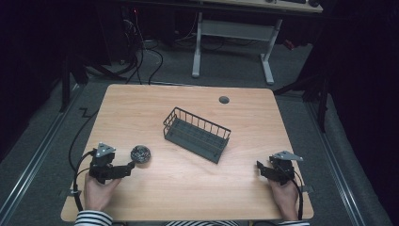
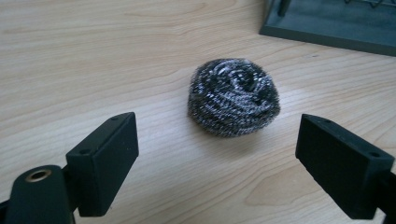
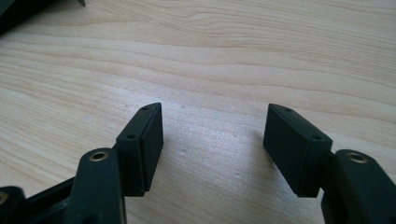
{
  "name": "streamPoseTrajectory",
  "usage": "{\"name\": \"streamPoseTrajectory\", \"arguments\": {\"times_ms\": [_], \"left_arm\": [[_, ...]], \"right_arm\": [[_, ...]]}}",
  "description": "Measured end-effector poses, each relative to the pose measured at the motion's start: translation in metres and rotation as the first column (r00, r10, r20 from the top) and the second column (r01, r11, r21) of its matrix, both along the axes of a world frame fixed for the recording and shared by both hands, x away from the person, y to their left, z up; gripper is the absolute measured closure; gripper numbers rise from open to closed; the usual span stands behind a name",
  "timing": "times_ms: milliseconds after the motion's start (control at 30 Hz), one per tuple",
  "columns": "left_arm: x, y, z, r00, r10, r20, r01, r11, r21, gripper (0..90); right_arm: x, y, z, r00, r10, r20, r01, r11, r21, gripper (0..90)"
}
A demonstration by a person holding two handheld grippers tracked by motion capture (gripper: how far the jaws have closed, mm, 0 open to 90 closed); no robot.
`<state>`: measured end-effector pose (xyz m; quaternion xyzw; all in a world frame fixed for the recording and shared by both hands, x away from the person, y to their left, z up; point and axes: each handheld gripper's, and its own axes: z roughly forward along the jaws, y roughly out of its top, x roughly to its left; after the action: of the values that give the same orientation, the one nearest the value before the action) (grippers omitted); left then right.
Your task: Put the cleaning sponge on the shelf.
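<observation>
A steel scourer [image 2: 233, 97] sits on the table [image 2: 93, 60] beyond the wide-apart tongs [image 2: 217, 156] (untouched)

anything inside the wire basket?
In the high view the wire basket looks empty: just its dark ribbed floor shows through the open top. The near wall's wires partly screen the floor strip behind them, so something small and flat there can't be ruled out.

Your table [image 1: 188, 188] is pale wood-grain, smooth, matt with a soft sheen. The scouring ball [image 2: 233, 97] is coiled metal wire, rough and glinting. Your basket [image 1: 196, 133] looks like dark coated wire on a matt grey tray base. Both your left gripper [image 2: 217, 161] and right gripper [image 3: 214, 144] have matt black plastic-looking jaws, smooth faces, with brass-coloured inserts. Your sleeve [image 1: 91, 218] is striped cloth.
</observation>
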<state>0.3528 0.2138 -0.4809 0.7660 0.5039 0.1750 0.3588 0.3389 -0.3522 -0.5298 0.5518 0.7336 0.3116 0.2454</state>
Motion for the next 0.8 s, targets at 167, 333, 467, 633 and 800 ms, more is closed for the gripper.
{"name": "streamPoseTrajectory", "arguments": {"times_ms": [167, 333, 467, 633, 800], "left_arm": [[0.004, -0.010, 0.003, 0.9997, -0.025, -0.006, 0.026, 0.9994, 0.022, 12.4], [0.013, -0.023, 0.003, 0.9982, -0.049, -0.035, 0.051, 0.9974, 0.050, 11.2], [0.017, -0.028, 0.002, 0.9972, -0.056, -0.050, 0.059, 0.9960, 0.068, 10.7], [0.026, -0.034, 0.000, 0.9951, -0.066, -0.074, 0.072, 0.9941, 0.081, 9.5], [0.037, -0.040, -0.007, 0.9923, -0.057, -0.110, 0.067, 0.9939, 0.088, 8.4]], "right_arm": [[0.000, 0.000, 0.000, 1.0000, 0.001, 0.000, -0.001, 1.0000, 0.000, 37.9], [0.000, 0.000, 0.000, 1.0000, 0.002, 0.000, -0.002, 1.0000, 0.000, 37.8], [0.000, 0.000, 0.000, 1.0000, 0.003, 0.000, -0.003, 1.0000, -0.001, 37.6], [0.000, 0.000, 0.000, 1.0000, 0.006, -0.001, -0.006, 1.0000, -0.001, 37.2], [0.000, 0.000, 0.000, 1.0000, 0.007, -0.001, -0.007, 1.0000, -0.001, 37.1]]}}
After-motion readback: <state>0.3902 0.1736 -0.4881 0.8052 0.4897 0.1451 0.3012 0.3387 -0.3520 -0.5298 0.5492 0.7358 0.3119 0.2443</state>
